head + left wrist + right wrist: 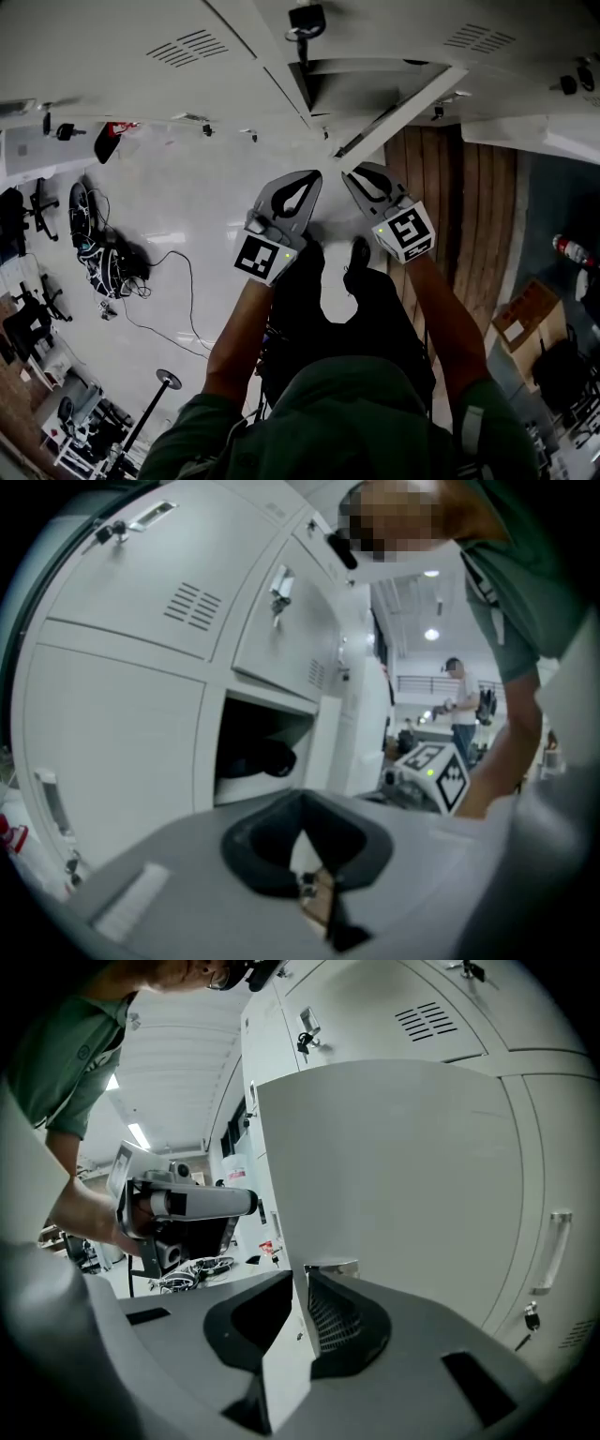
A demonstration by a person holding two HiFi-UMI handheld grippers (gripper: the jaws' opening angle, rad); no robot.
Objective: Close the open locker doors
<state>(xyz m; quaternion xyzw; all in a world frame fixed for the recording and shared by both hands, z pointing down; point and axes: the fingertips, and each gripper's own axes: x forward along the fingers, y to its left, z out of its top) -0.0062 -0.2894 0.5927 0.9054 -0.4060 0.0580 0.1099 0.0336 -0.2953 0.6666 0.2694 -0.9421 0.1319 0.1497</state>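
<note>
1 locker door point(405, 114) stands open, its edge pinched in the right tongs point(300, 1335), the left tongs point(317, 878) clenched on nothing, so closing looks barely begun.

The door point(375, 1166) is standing out from the lockers point(141, 56), its edge sitting between the right gripper's point(302, 1283) jaws. The left gripper point(314, 180) is hovering just left of it, before the open compartment point(258, 752). Cables point(108, 267) are lying on the floor point(216, 216), far left.
</note>
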